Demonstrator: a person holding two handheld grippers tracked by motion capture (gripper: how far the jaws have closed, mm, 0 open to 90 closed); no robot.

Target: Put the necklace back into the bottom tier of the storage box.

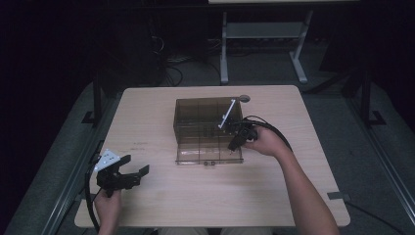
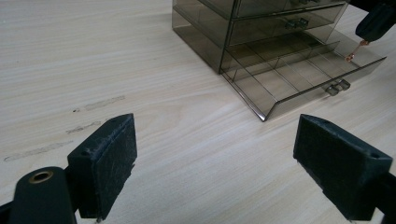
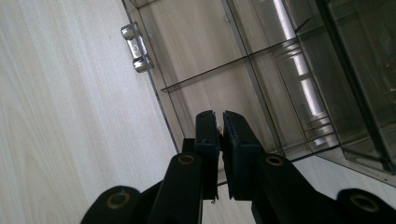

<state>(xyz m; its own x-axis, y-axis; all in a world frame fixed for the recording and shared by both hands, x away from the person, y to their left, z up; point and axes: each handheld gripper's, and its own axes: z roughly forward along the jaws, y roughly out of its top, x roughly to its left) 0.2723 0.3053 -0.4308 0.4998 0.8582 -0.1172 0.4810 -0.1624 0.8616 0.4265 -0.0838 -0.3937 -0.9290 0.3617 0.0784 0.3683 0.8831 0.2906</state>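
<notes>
A smoky clear drawer box (image 1: 205, 115) stands mid-table with its bottom drawer (image 1: 209, 154) pulled out toward me. My right gripper (image 1: 234, 145) hangs over the drawer's right end, shut on a small copper-coloured piece (image 2: 354, 52) that dangles from its tip. In the right gripper view the pads (image 3: 220, 116) are pressed together over a divided compartment (image 3: 210, 60), with a reddish speck between them. Near the table's front left my left gripper (image 1: 134, 165) is held open, with nothing between its wide-apart jaws (image 2: 215, 154), facing the drawer (image 2: 299, 79).
The drawer has a small metal handle (image 2: 337, 87) at its front and thin dividers inside. Bare wooden tabletop (image 1: 161, 196) lies between the left gripper and the box. A round grommet (image 1: 243, 98) sits at the table's far edge. A desk frame (image 1: 264, 34) stands behind.
</notes>
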